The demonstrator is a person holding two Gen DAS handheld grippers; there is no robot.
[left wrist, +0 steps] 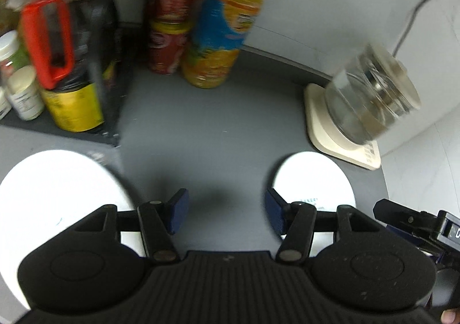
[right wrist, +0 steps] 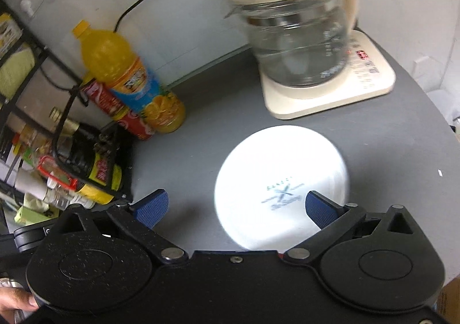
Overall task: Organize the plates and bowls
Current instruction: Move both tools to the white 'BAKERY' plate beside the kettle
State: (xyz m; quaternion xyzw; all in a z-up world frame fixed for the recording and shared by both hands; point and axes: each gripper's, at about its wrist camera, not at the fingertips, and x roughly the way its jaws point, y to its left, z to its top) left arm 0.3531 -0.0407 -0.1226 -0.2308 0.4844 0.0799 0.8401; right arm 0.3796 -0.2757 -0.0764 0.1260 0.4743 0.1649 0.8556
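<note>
**Two white dishes on grey counter, both grippers empty**

Dark grey matte countertop point(right wrist: 201, 151) against a pale wall, cluttered along the far edge. Far left: black wire rack point(right wrist: 34, 65) packed with jars and bottles, among them a dark bottle with a yellow label and red handle point(left wrist: 57, 59). Just right of the rack: tall orange juice bottle with a blue and yellow label point(right wrist: 132, 79), leaning in the fisheye view, touching or nearly touching stacked red cans point(right wrist: 120, 111) behind it. Far right: glass kettle with a cream lid and handle point(right wrist: 296, 30), seated on a cream square base point(right wrist: 359, 85); black cables trailing up the wall behind.

Near right of the counter: round white bowl, upside down, with faint blue print on its base point(right wrist: 281, 177), near the kettle base but apart from it. Near left: larger round white plate point(left wrist: 57, 194), lying flat beside the rack's foot, partly hidden by the gripper body.

Left gripper point(left wrist: 227, 213) spread wide, blue pads over bare counter between plate and bowl, holding nothing. Right gripper point(right wrist: 238, 207) likewise spread wide and empty, its right pad over the bowl's near edge, left pad over bare counter; contact with the bowl not discernible. Fingertips of a hand point(right wrist: 14, 301) visible at the near left corner of the right wrist view.
</note>
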